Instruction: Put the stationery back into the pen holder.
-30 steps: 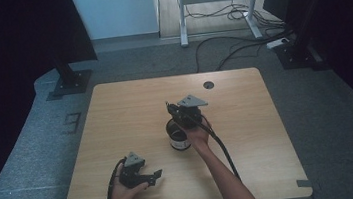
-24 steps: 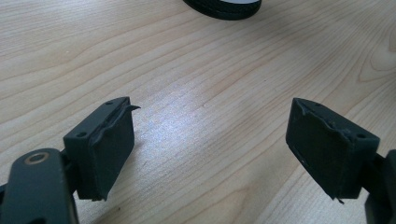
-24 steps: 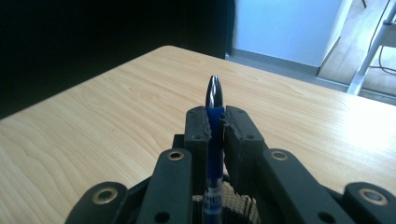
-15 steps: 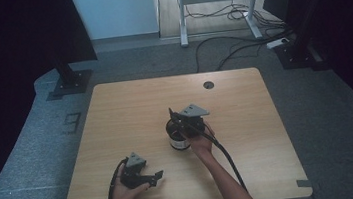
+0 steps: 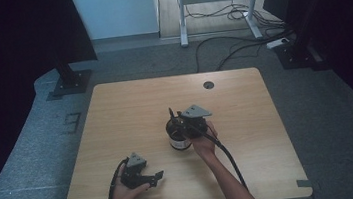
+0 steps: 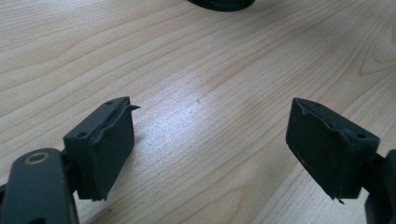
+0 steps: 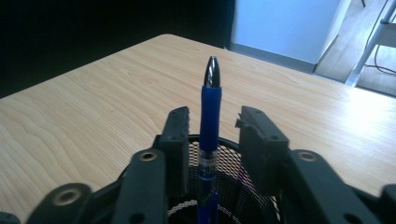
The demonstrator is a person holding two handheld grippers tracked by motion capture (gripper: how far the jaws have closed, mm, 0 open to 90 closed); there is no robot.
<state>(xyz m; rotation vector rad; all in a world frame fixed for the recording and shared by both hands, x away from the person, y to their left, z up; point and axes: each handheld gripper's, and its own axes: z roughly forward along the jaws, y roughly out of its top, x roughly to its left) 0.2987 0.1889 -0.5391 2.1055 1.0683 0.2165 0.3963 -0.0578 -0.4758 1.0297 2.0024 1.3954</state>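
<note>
High view: wooden table [image 5: 131, 114] with a round hole [image 5: 208, 85] near the far edge. Left claw [image 5: 155, 177] held low at the near left of the table, resting in the left hand [image 5: 125, 196], cable looping back beside the wrist; jaws parted, nothing between them. Right claw [image 5: 175, 117] held above the black mesh cup [image 5: 178, 135] near the table's middle, grey plate on top, right hand [image 5: 204, 139] just behind the cup. Thin dark stick rising from the cup at the claw's tips; too small here to tell more.

Left gripper view: two black jaws spread wide over bare wood grain, pads [image 6: 112, 140] apart and gripping nothing. Dark curved edge of the cup [image 6: 222, 4] at the top of the frame, well apart from the jaws.

Right gripper view: blue pen [image 7: 210, 107] with a dark silver-black tip standing upright in the cup [image 7: 224, 182], rising between the two jaws. Jaws partly open; left pad close beside the pen barrel, possibly touching, right pad clearly apart with a gap showing. Pen released rather than clamped, lower end down inside the mesh. Cup rim just beneath the jaw tips. Table stretching beyond, dark curtain at left, pale wall at upper right.
</note>
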